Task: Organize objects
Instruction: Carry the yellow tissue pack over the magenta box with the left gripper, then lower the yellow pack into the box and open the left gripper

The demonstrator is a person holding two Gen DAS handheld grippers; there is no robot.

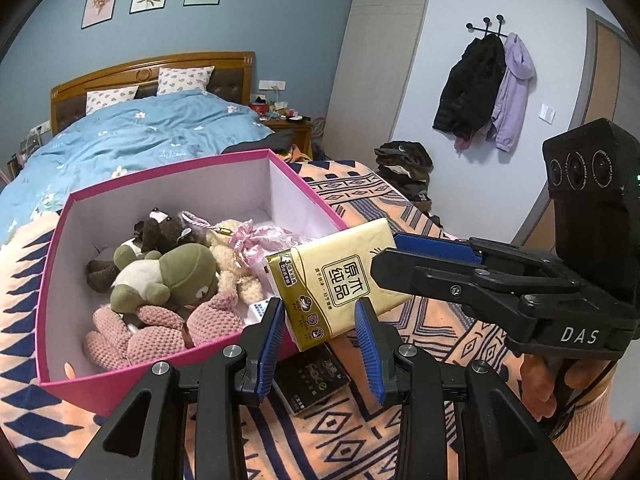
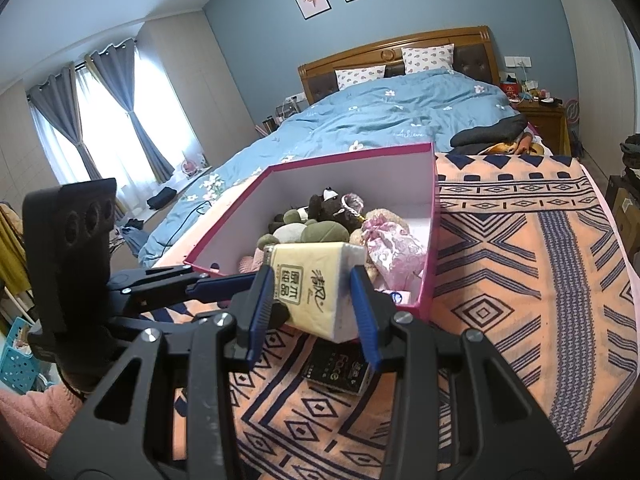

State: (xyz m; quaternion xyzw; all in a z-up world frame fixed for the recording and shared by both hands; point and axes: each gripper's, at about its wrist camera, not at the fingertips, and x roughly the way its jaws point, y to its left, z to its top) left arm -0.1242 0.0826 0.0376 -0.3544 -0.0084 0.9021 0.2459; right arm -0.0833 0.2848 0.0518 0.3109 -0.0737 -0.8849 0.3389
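Observation:
A yellow tissue pack (image 1: 340, 280) is held in the air over the near corner of the pink box (image 1: 60, 384). My right gripper (image 1: 384, 254) is shut on the pack; in the right wrist view the pack (image 2: 316, 296) sits between its blue pads (image 2: 362, 304). My left gripper (image 1: 320, 316) is open, its pads on either side of the pack's lower end, not pressing it. The box (image 2: 428, 248) holds several plush toys (image 1: 168, 272) and a pink frilly pouch (image 2: 392, 248). A black tissue pack (image 1: 312, 380) lies on the blanket below; it also shows in the right wrist view (image 2: 340, 368).
The box stands on an orange and navy patterned blanket (image 2: 520, 280) at the foot of a bed with a blue duvet (image 1: 140, 136). A nightstand (image 2: 544, 116) with clutter is beyond. Coats (image 1: 480, 92) hang on the wall. A clothes pile (image 1: 404, 168) is on the right.

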